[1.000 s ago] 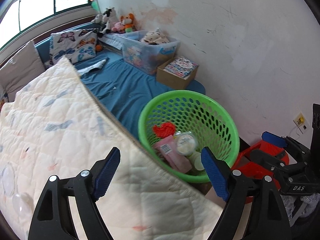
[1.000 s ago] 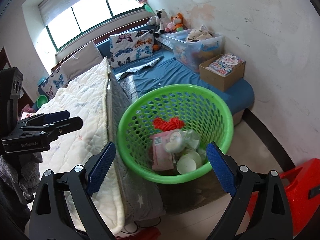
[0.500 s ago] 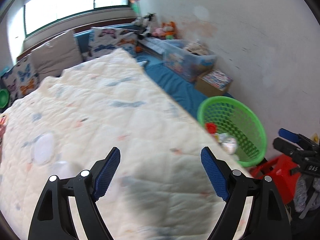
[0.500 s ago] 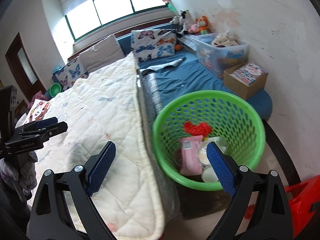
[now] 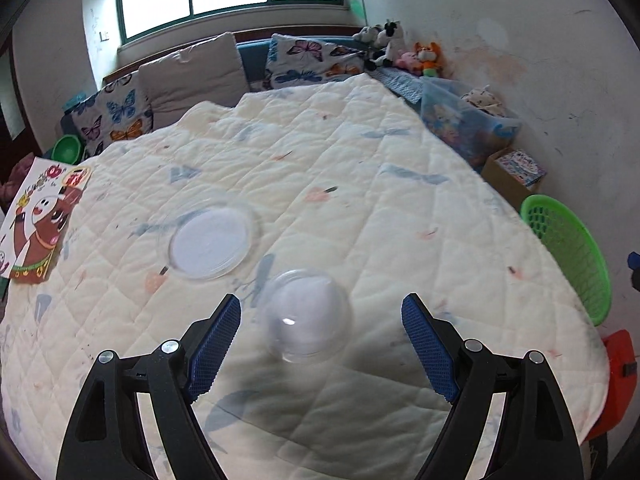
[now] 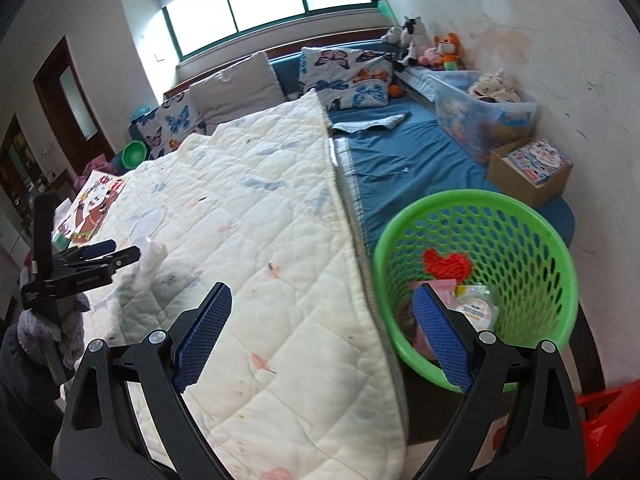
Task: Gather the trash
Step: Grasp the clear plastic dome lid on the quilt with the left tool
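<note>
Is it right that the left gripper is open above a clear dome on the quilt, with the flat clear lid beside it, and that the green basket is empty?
Not quite: the basket is not empty. The right wrist view shows a red item and packaging in it. The rest holds: the left gripper is open above the dome on the quilt, lid beside it.

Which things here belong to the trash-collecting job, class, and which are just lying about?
Belongs to the job:
- clear plastic dome lid on the quilt
- clear round lid beside it
- green basket holding trash
- left gripper, open

Just lying about:
- picture book
- butterfly pillows
- stuffed toys
- cardboard box
</note>
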`<state>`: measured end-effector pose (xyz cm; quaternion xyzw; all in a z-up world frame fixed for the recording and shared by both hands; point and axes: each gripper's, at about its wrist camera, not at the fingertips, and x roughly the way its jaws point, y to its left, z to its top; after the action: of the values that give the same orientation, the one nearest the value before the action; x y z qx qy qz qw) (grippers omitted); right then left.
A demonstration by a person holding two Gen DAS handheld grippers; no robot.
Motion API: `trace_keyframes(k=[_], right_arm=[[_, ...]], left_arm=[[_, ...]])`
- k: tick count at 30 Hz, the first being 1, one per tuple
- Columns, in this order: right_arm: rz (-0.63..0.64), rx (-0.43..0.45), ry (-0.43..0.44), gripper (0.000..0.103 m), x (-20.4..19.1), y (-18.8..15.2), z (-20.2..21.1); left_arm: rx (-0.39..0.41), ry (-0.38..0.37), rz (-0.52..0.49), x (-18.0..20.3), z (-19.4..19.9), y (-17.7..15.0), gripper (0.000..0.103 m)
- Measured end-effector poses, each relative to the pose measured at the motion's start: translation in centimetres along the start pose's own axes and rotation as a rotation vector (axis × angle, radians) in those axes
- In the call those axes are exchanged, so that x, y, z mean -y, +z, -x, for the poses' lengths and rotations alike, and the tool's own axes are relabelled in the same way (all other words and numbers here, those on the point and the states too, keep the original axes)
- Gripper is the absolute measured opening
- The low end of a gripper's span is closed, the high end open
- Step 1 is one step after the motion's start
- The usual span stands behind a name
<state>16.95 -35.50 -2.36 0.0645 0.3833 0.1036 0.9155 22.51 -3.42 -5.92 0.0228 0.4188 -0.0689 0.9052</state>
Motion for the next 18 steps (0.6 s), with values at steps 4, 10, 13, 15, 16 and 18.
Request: trace_keyframes(k=[4,10,13,15,16,18], right_arm=[[0.024,-0.014,0.013,0.092,-1.2,0.2,-0.8],[0.036,-0.03,0.021,0.092,-2.1,0.4,-1.7],[0.043,-0.037,0.023,0.092,-2.4,0.4,-2.1],[0.045,-0.043,0.024,0.092,-2.6,0.5,-2.4],[0.046,-0.046,0.025,0.092,-2.7,0.6,-2.5],[0.052,-0.05,0.027,0.092,-2.9,0.7,-2.7]], left_arm=[[-0.026,-0.002,0.02,-1.0,-1.6,-0.2,0.08],[-0.055,-0.009,0.033,-1.6,-3.2,-0.4,0.076],[-0.064,-0.013,0.037,-1.8,-3.7,-0.3,0.074],[-0.066,-0.018,0.04,-1.9,-4.0,-0.3,0.072],[-0.068,-0.021,0.04,-1.9,-4.1,-0.3,0.072],[-0.071,-0.023,0.04,-1.9,-4.3,-0.3,0.072]])
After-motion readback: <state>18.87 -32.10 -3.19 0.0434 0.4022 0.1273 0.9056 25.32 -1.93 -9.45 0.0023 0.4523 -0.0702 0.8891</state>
